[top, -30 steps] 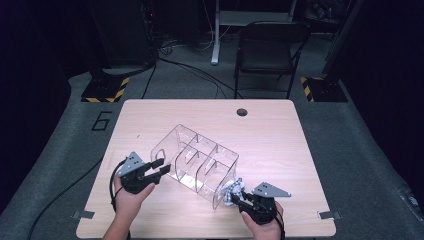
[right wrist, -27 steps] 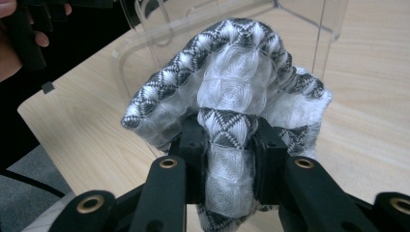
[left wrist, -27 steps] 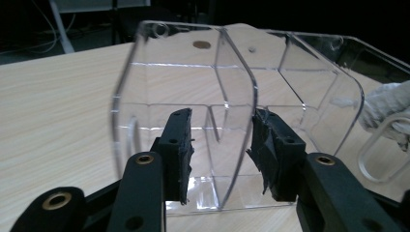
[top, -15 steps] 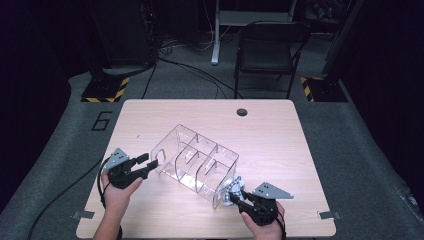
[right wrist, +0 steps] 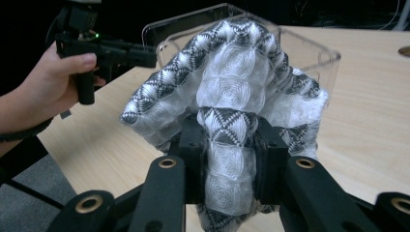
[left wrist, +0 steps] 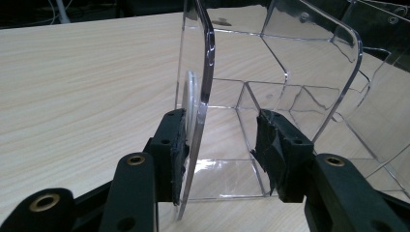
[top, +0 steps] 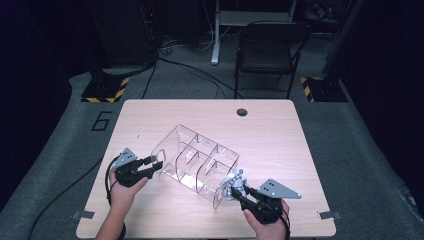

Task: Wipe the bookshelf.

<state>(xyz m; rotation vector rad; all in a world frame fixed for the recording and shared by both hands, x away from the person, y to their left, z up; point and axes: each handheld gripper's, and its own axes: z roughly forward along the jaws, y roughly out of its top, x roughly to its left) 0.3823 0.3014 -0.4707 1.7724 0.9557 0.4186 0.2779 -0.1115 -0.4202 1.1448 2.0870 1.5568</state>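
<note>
Work in hand: putting a rolled grey-and-white cloth (right wrist: 232, 92) into a clear acrylic organizer (top: 197, 162) with several compartments; the organizer lies skewed near the middle of the table (top: 150, 112), closer to the near edge
Progress: by my reading, early to midway; the cloth is picked up and brought to the organizer's near right end, but it is not yet inside any compartment; the compartments look empty
Left to do: likely lift the cloth over the wall, lower it into a compartment, let go
Right gripper (right wrist: 227, 145): jaws clamped on the cloth's lower fold; the bundle bulges above them, just beside the organizer's end wall
Left gripper (left wrist: 225, 140): jaws straddle the organizer's left end wall; they have just been narrowing; one pad (left wrist: 176, 140) touches the outer face, the other pad (left wrist: 270, 145) stands apart inside; no firm grip yet
Cloth place: toward the table's near right corner, off the wood
</note>
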